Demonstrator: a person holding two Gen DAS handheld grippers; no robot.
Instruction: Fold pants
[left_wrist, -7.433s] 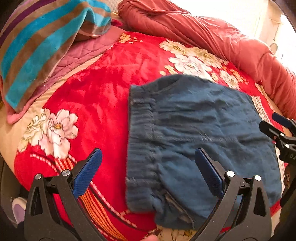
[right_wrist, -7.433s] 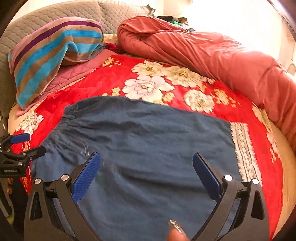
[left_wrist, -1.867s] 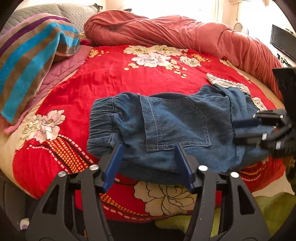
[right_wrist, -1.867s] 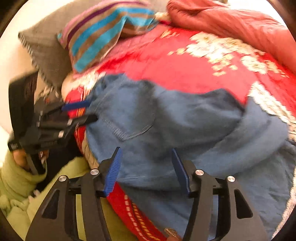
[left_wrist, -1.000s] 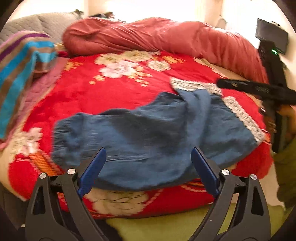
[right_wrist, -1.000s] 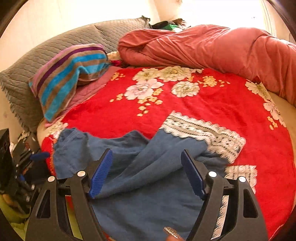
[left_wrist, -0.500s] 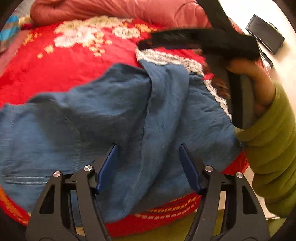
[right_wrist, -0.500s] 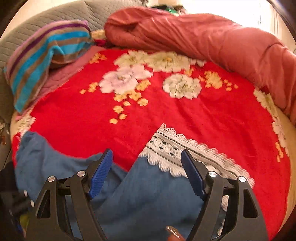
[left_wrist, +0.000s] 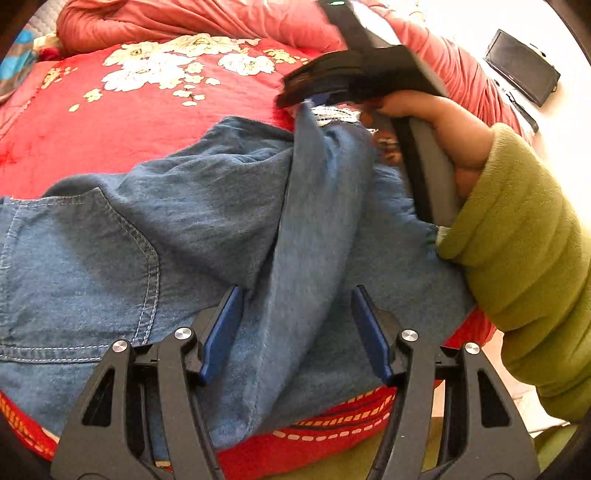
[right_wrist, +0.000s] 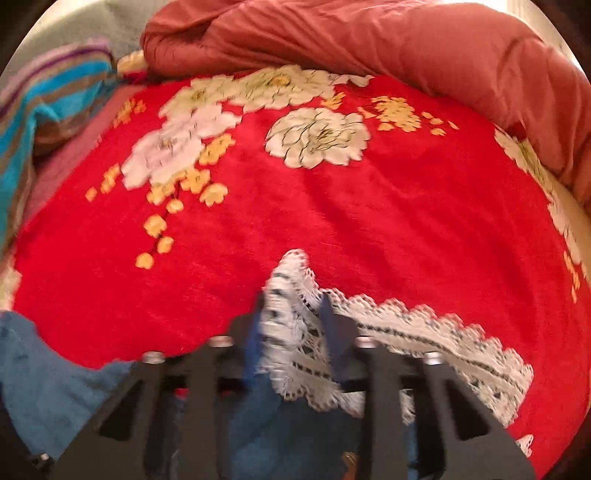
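red floral blanket (right_wrist: 332, 221) held denim pants (left_wrist: 184, 240); right gripper (right_wrist: 291, 314) pinched their lace hem (right_wrist: 295, 332) (blurred), left gripper (left_wrist: 295, 328) gaped over them.

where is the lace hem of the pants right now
In the right wrist view the lace hem sits low centre, pinched in the right gripper, lying on the red blanket.

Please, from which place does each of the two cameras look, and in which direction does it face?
Left wrist: sits on the left tongs, looking low over the bed edge across the denim pants; its open blue-padded fingers, the right hand and green sleeve show.
Right wrist: sits on the right tongs, facing up the red floral blanket toward the rolled quilt; its fingers pinch the lace hem.
Shared: pants, blanket, quilt, right tongs.
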